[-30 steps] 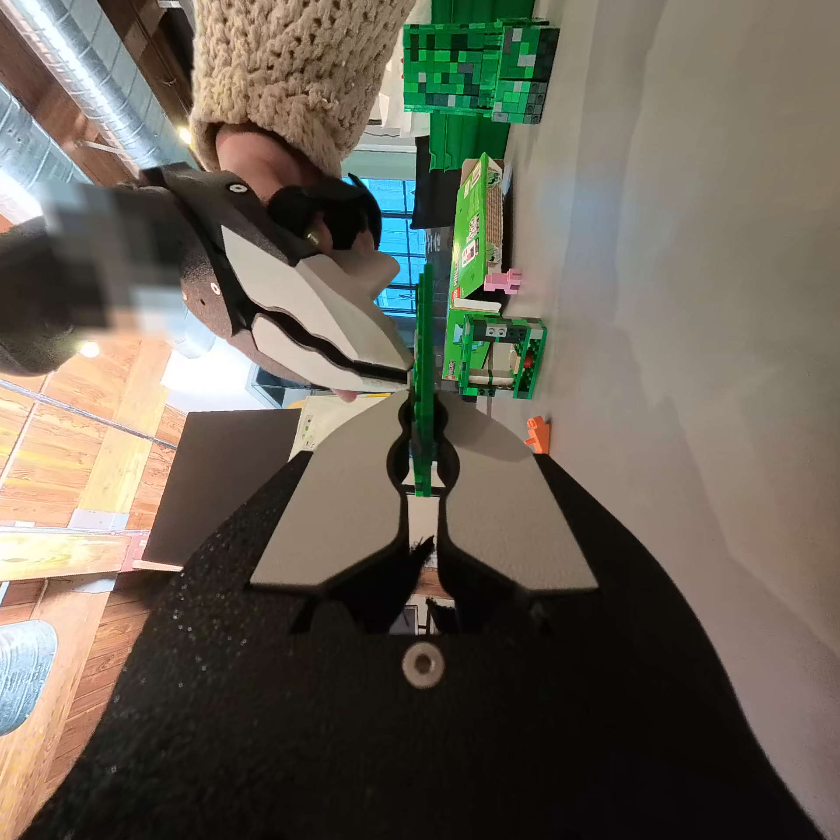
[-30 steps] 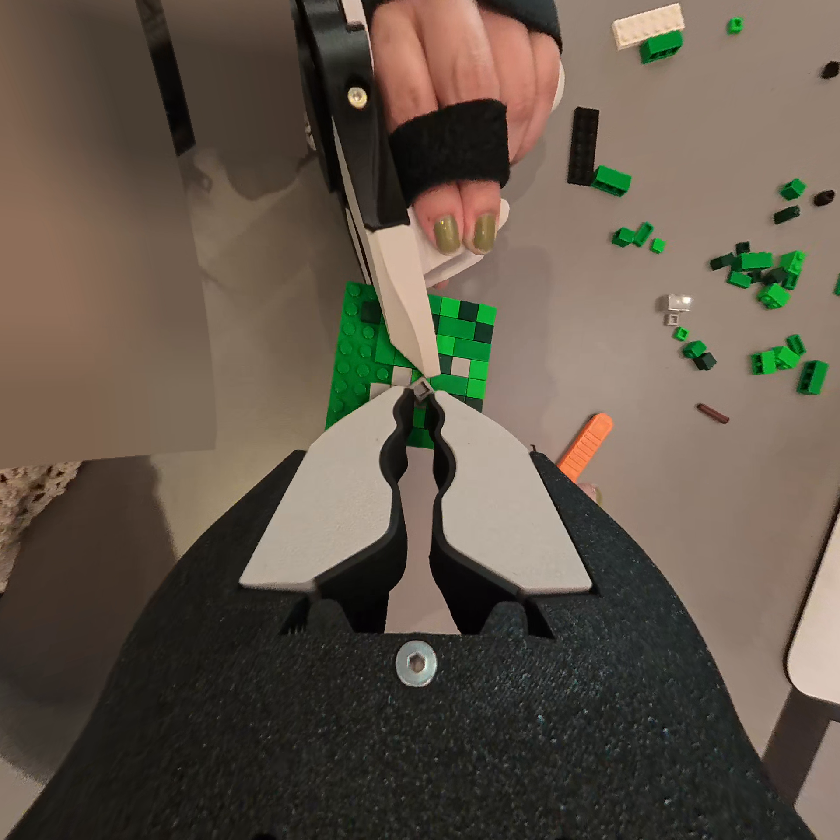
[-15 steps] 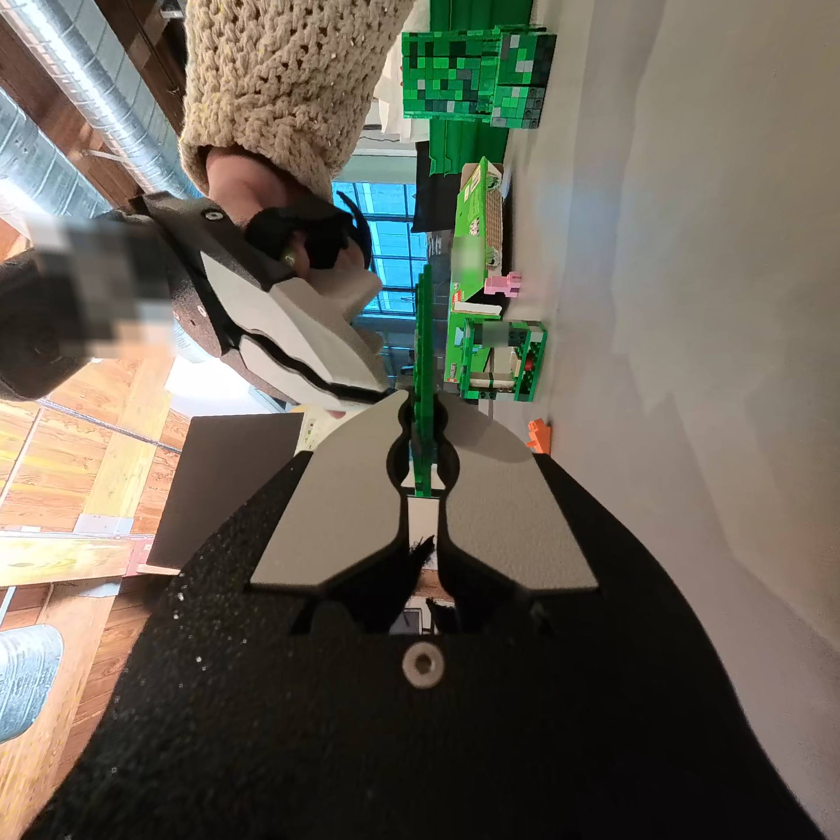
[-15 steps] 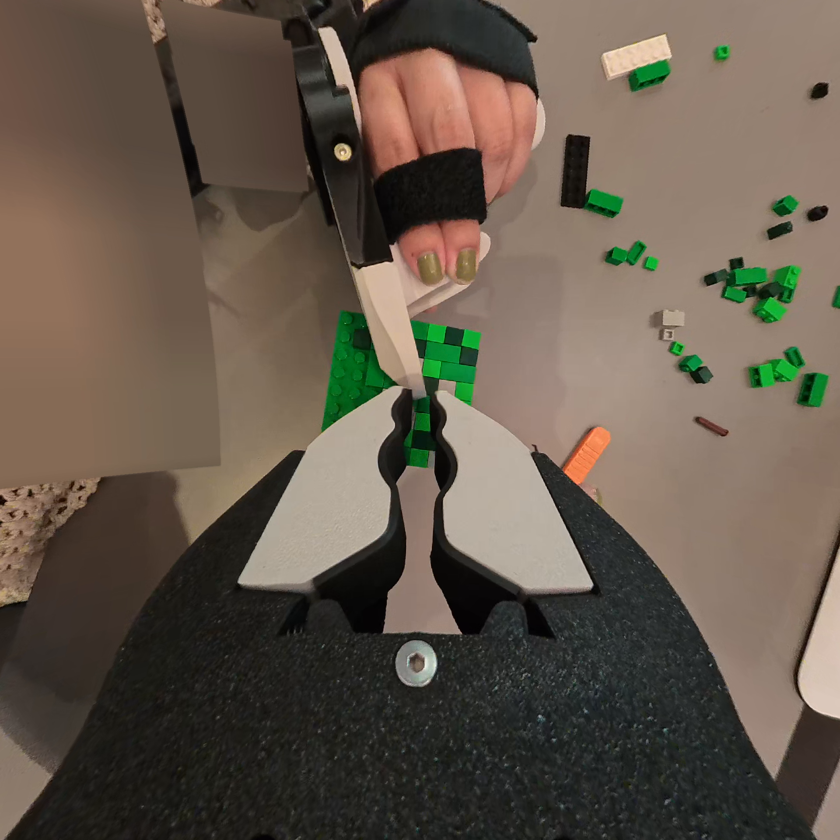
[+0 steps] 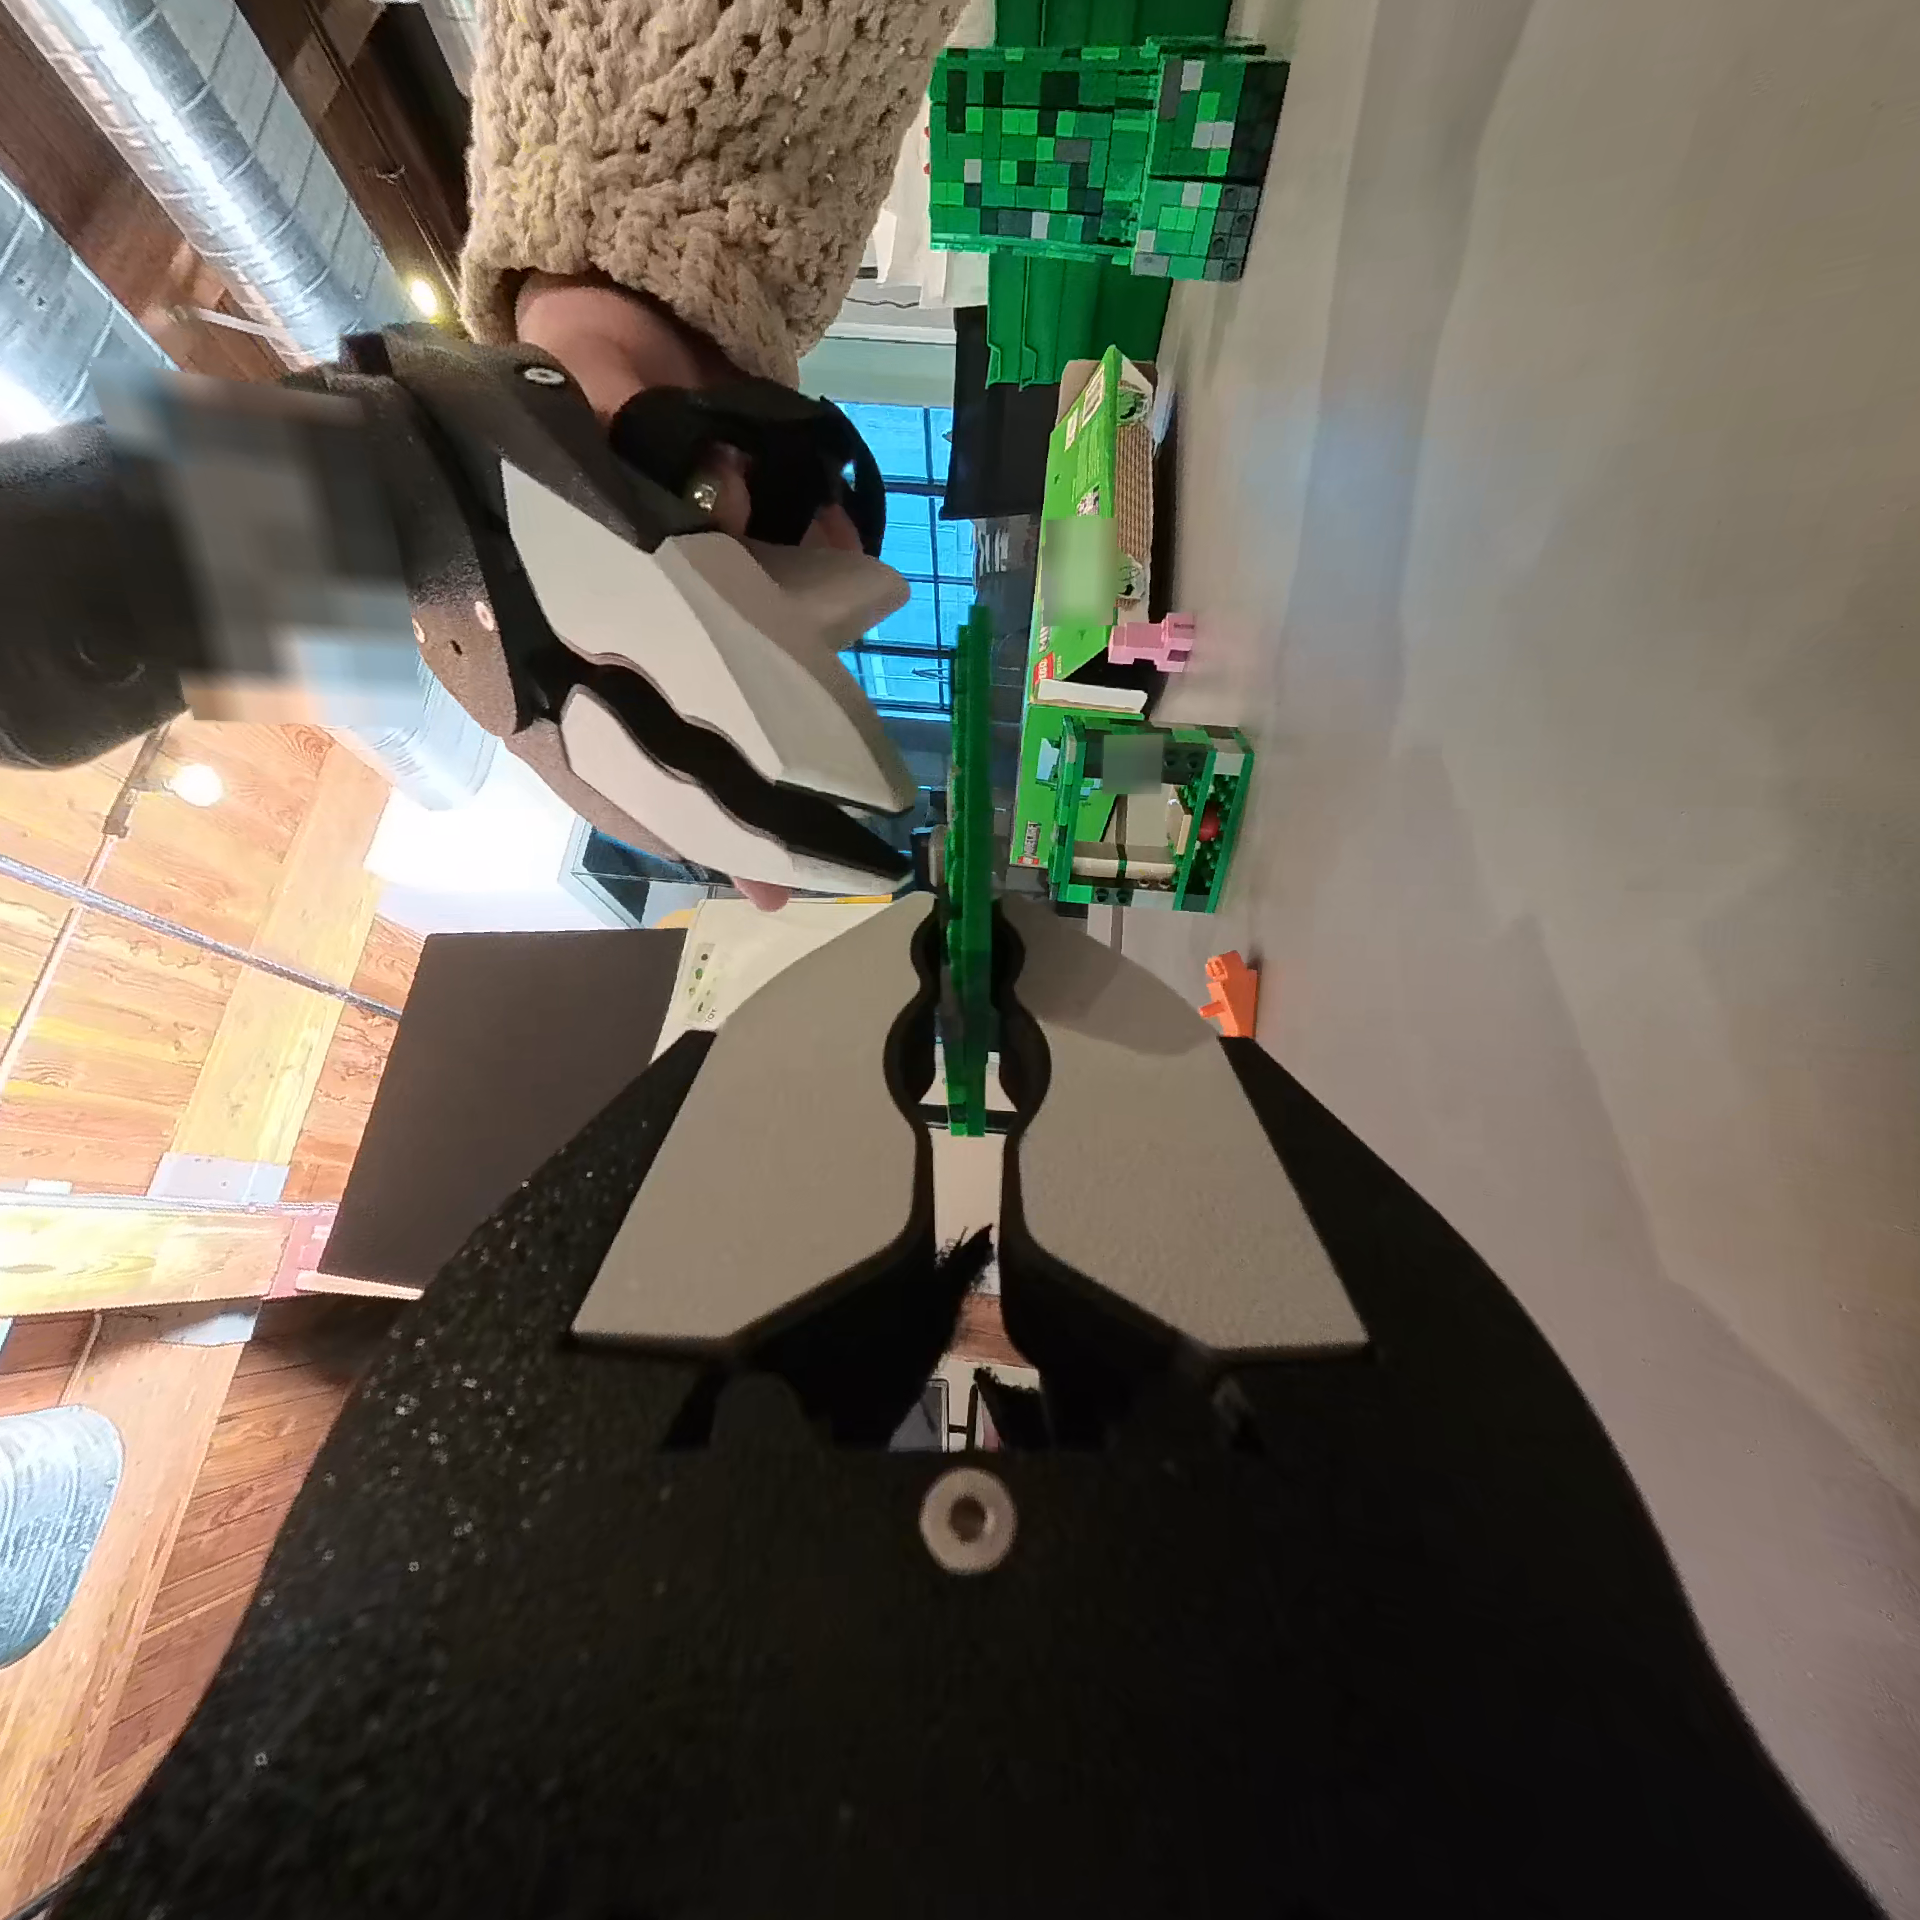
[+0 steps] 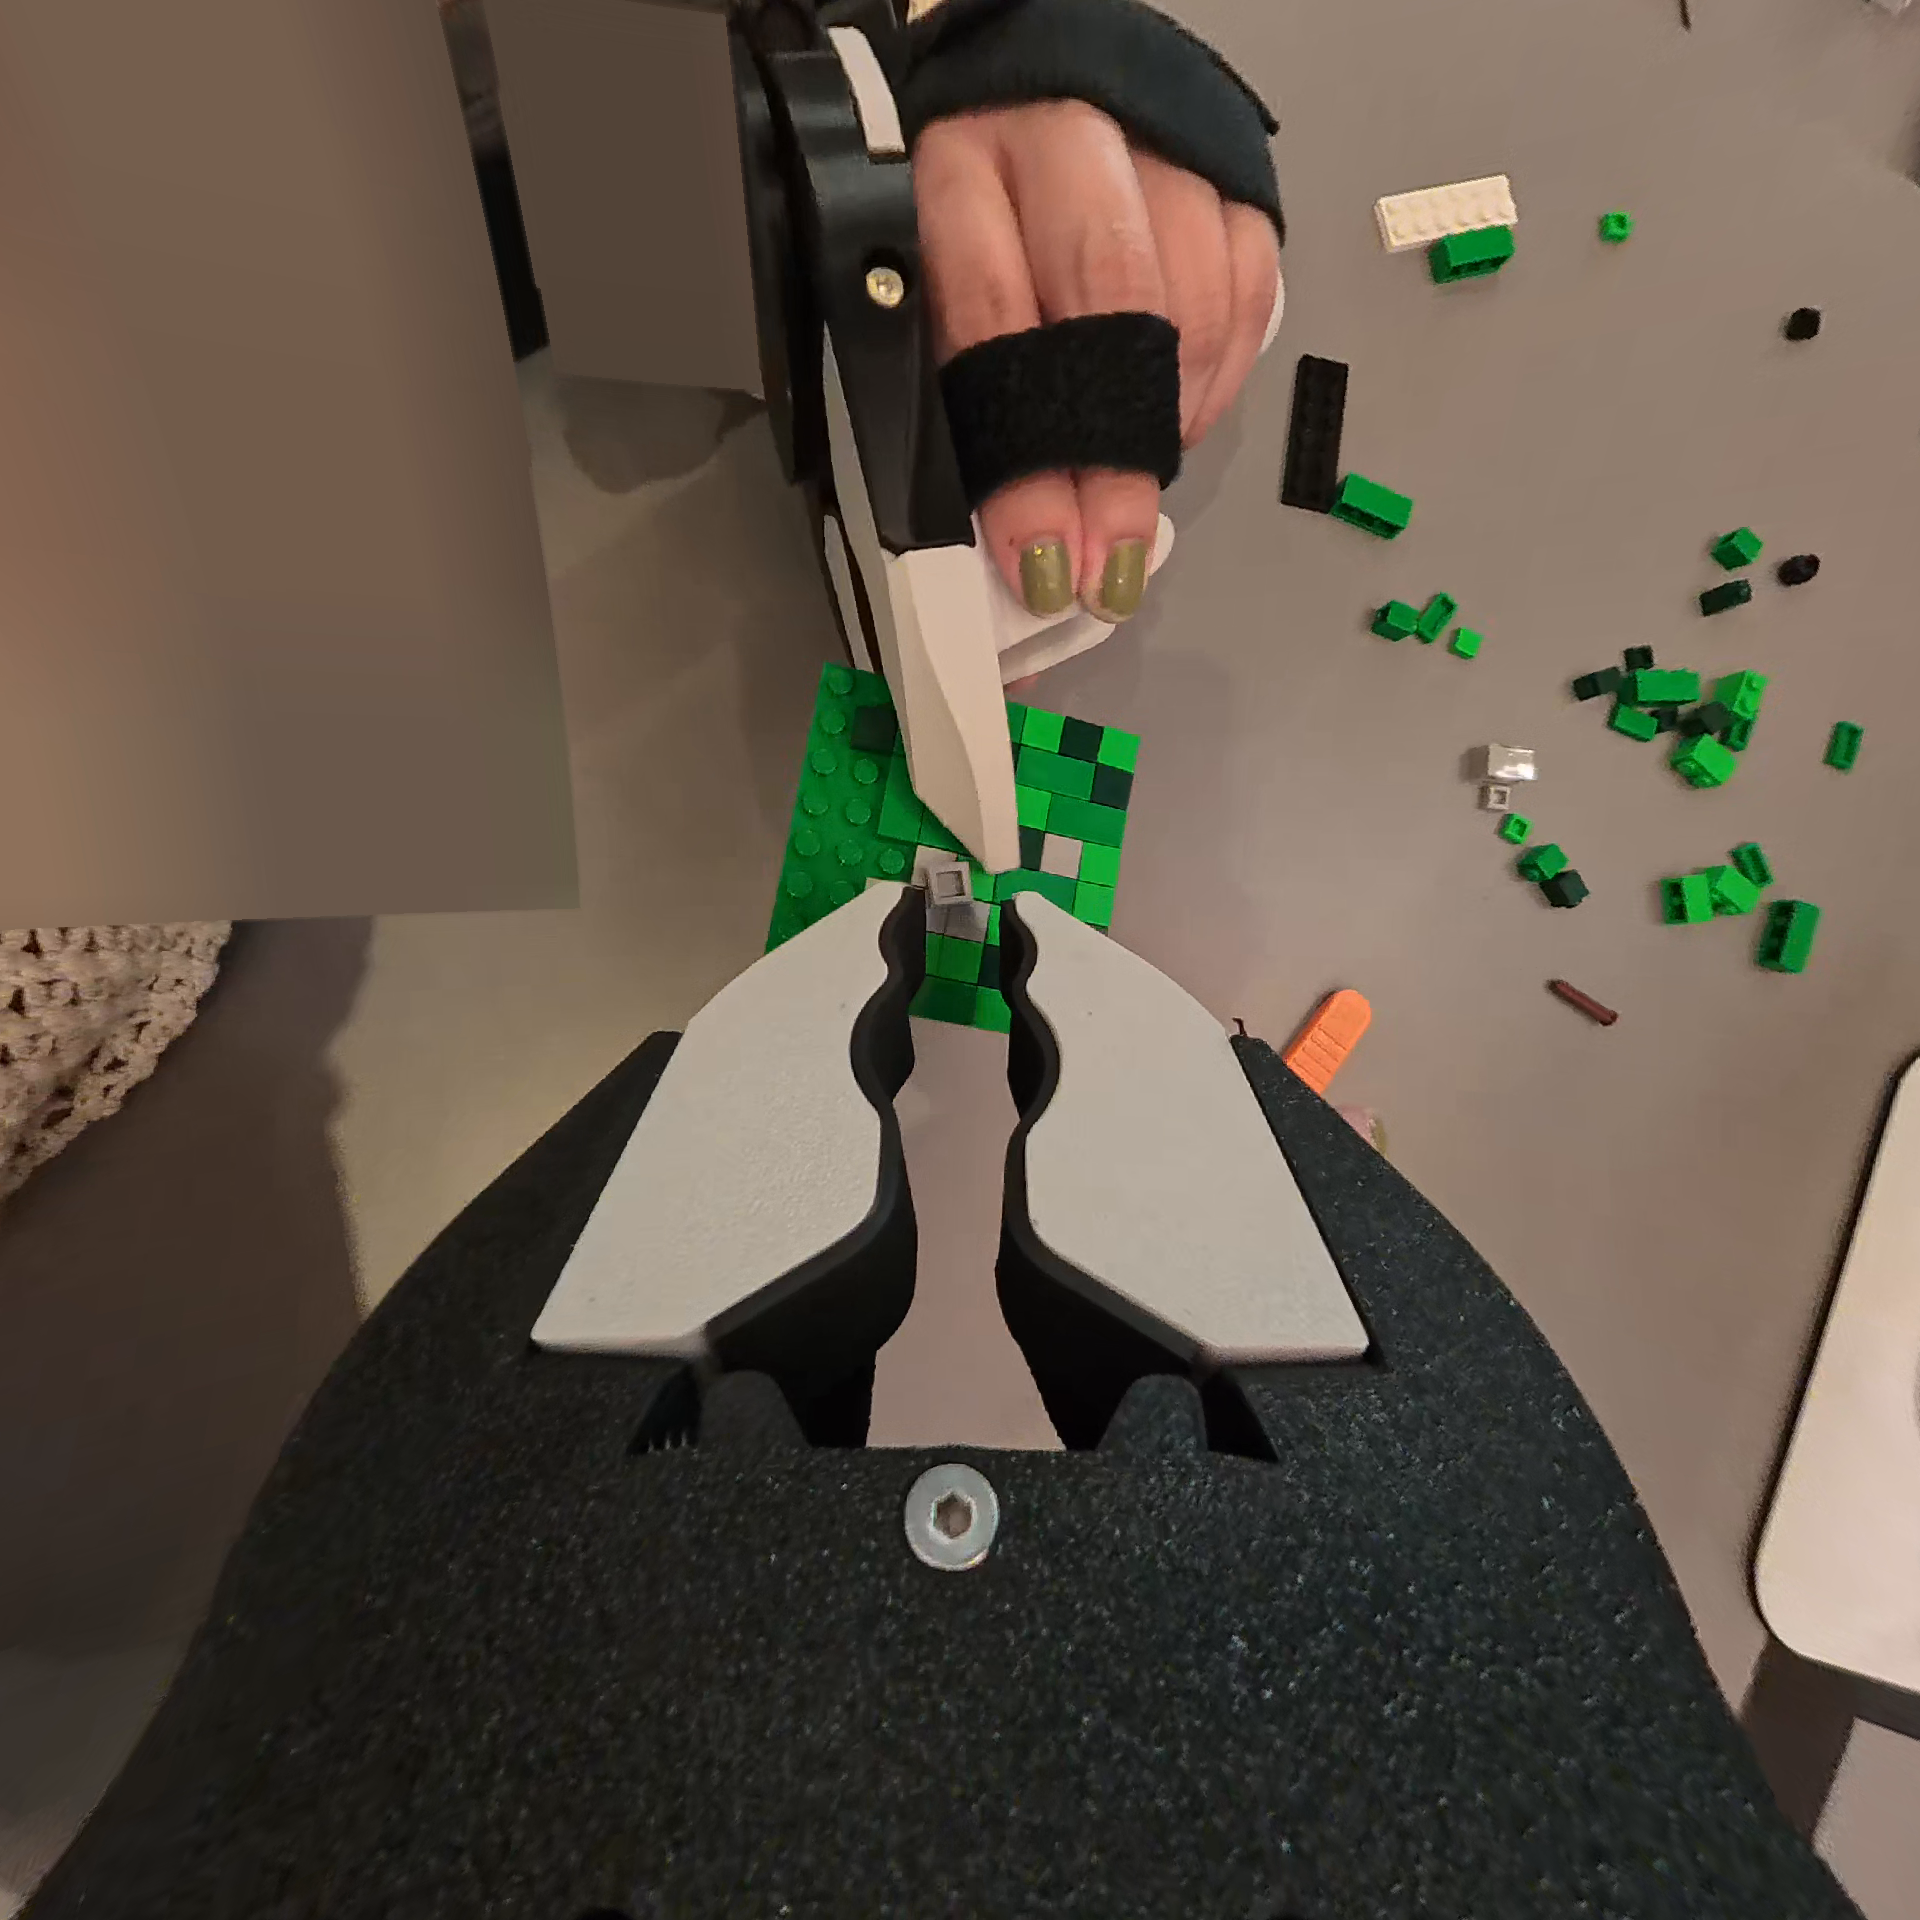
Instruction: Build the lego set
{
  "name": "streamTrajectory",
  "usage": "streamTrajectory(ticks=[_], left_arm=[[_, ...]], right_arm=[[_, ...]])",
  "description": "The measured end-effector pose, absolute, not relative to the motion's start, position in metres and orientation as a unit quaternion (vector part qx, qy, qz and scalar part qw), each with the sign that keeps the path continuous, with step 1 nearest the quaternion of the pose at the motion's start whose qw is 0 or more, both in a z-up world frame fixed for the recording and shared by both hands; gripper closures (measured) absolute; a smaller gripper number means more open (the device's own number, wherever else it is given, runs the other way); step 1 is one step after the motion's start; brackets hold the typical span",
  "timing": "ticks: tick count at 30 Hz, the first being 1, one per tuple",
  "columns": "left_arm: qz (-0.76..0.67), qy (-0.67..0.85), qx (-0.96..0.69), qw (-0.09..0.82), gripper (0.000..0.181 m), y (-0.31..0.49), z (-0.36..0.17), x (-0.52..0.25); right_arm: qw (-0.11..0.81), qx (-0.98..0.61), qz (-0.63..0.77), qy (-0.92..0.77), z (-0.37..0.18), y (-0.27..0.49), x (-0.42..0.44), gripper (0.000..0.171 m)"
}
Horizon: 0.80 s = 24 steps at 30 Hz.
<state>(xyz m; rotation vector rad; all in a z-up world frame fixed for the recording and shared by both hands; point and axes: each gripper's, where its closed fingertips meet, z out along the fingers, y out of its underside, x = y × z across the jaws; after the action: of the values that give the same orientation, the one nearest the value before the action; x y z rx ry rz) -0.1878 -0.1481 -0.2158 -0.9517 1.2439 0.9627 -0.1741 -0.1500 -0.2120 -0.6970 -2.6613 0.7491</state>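
Most of the green plate point(image 6: 847, 821) already carries tiles on its right and lower part, while a patch of bare studs remains at its left. Left gripper point(image 5: 971, 987) is clamped on the plate's edge, holding it above the table point(image 6: 1299, 935). Right gripper point(image 6: 951, 899) pinches a small grey tile point(image 6: 948, 883) against the plate's face, its seating unclear. Many loose bricks point(image 6: 1704, 717) lie well right of the plate, so much building remains.

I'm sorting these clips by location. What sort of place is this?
Probably a loft-style office or workshop, not a home: exposed metal ducting and timber ceiling beams overhead, large windows, and a plain grey worktable strewn with loose bricks.
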Motion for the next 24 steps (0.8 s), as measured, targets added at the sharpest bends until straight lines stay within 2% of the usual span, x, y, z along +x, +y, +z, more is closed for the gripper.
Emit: streamTrajectory(ticks=[3, 8, 11, 18, 24], left_arm=[[0.416, 0.538, -0.41, 0.608, 0.175, -0.148, -0.215, -0.187], [0.417, 0.544, -0.409, 0.602, 0.175, -0.147, -0.218, -0.186], [0.418, 0.541, -0.408, 0.605, 0.175, -0.148, -0.218, -0.185], [0.418, 0.539, -0.409, 0.607, 0.175, -0.146, -0.219, -0.182], [0.422, 0.55, -0.402, 0.598, 0.175, -0.143, -0.224, -0.174]], right_arm=[[0.138, -0.246, 0.265, -0.922, -0.214, -0.154, -0.176, 0.159], [0.128, -0.242, 0.243, -0.93, -0.217, -0.15, -0.176, 0.171], [0.123, -0.243, 0.234, -0.933, -0.215, -0.148, -0.177, 0.171], [0.092, -0.248, 0.229, -0.937, -0.218, -0.15, -0.175, 0.157], [0.083, -0.258, 0.229, -0.935, -0.224, -0.149, -0.172, 0.164]])
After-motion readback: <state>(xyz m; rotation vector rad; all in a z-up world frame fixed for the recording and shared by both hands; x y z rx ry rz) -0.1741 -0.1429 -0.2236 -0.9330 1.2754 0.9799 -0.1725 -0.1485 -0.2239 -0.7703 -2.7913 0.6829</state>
